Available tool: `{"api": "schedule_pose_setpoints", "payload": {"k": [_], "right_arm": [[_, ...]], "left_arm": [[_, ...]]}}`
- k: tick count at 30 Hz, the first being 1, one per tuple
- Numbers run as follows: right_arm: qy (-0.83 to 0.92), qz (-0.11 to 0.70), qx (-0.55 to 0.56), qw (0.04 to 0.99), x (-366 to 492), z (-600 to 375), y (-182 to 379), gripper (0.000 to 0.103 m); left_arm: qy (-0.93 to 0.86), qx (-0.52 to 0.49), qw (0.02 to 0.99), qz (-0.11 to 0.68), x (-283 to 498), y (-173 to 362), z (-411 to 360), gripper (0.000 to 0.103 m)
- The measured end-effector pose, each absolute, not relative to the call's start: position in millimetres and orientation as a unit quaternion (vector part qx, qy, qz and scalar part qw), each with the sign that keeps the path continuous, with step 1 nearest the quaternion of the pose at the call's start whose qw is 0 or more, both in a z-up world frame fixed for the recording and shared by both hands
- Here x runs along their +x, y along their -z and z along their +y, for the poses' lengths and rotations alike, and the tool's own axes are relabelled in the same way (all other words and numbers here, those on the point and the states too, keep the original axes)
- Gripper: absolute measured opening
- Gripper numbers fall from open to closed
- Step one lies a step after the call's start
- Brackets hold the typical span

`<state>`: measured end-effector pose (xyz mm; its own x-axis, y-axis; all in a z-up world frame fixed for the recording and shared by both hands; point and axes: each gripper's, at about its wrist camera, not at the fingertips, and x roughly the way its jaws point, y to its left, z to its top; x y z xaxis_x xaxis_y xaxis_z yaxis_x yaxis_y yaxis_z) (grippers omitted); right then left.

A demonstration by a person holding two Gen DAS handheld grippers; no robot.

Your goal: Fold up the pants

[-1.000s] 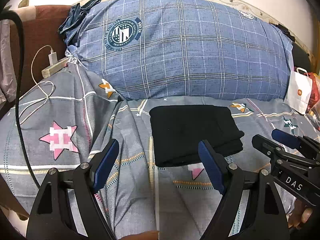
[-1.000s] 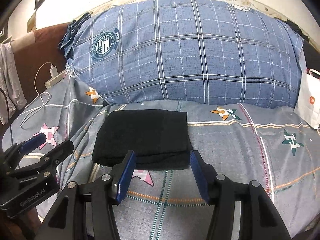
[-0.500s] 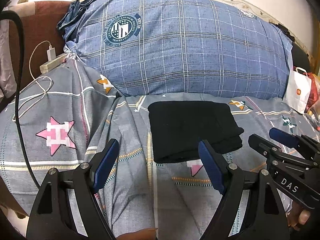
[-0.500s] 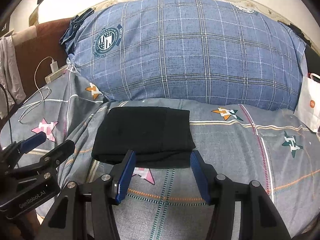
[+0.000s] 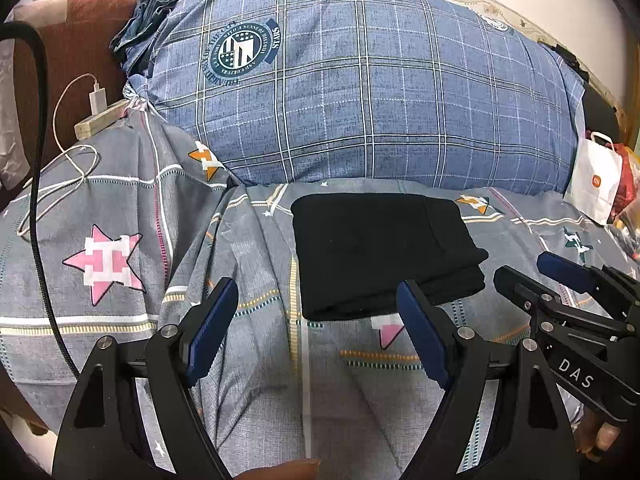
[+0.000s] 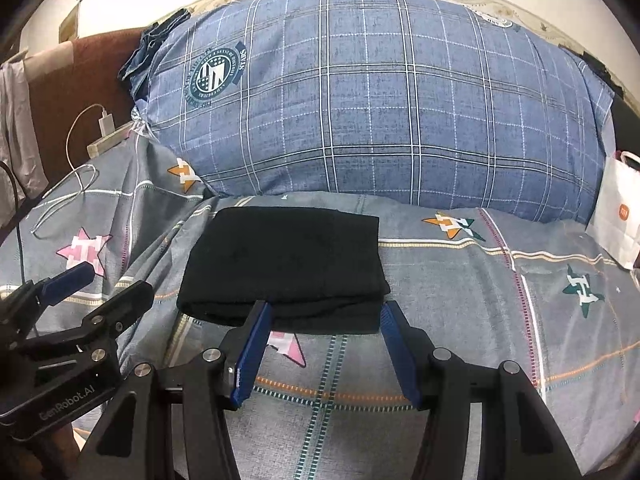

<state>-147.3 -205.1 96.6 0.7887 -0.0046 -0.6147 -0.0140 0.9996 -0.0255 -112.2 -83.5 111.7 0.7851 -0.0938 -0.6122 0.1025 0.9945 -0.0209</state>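
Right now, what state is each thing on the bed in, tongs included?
pants: folded into a flat stack, lying on the bedsheet, held by nothing
left tongs: open, empty
right tongs: open, empty, just short of the pants
charger: plugged into the power strip
paper bag: upright

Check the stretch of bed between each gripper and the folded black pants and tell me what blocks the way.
Nothing visible blocks either one. Only bare grey bedsheet lies between the open right gripper and the black pants, and between the open left gripper and the pants. The white cable lies far off to the left.
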Motion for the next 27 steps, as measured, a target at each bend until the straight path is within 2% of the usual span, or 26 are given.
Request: {"api": "schedule_pose_setpoints", "payload": {"k": [27], "right_arm": [[-0.004, 0.336, -0.008, 0.942, -146.2, -198.2, -94.1, 0.055]], "left_arm": [[0.042, 0.005, 0.946, 0.322, -113.5, -109.9, -75.7, 0.082]]}}
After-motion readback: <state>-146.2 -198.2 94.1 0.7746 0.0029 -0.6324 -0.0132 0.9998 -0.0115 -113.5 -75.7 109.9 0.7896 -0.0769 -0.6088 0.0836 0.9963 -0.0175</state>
